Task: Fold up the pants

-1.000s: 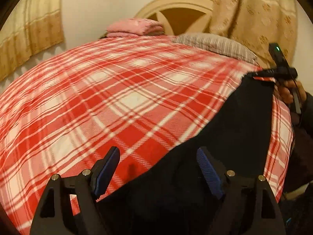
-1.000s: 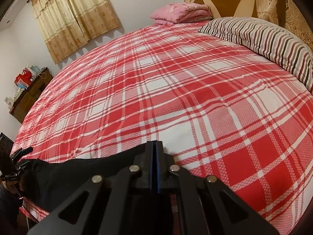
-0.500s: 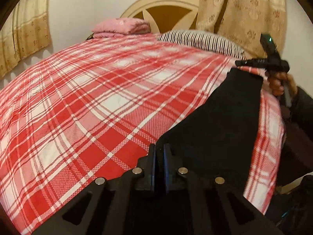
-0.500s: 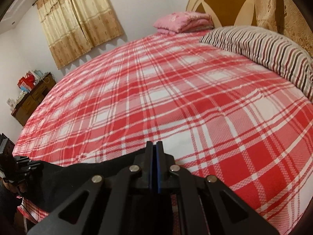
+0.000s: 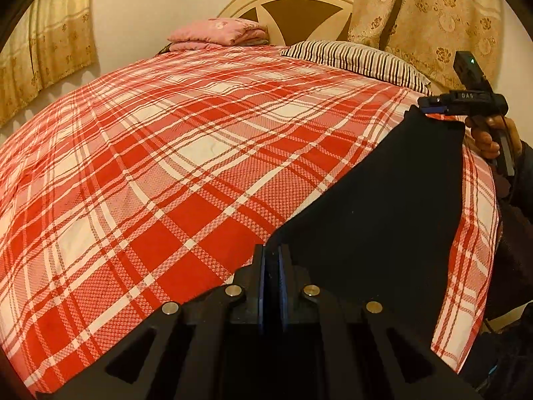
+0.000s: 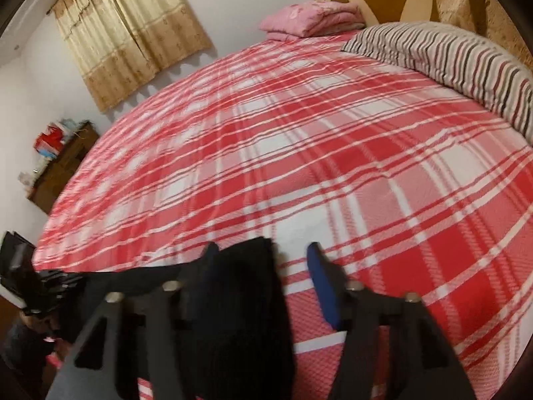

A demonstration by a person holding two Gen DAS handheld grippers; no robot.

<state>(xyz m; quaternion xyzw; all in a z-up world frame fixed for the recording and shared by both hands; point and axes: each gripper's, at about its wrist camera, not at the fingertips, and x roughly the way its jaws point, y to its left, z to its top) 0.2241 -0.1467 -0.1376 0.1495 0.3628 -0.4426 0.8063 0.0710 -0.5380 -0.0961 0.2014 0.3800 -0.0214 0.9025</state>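
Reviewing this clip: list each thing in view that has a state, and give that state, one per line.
Left hand-held gripper: shut on the black pants.
Right hand-held gripper: jaws opening, pants cloth between them, pads apart.
Black pants: spread flat along the near edge of the bed.
Plaid bedspread: laid smooth over the bed.
Pink blanket: folded, by the headboard.
Striped pillow: lying at the head of the bed.
Curtains: drawn.

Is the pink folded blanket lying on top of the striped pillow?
No, the pink folded blanket lies apart from the striped pillow, directly on the plaid bed cover.
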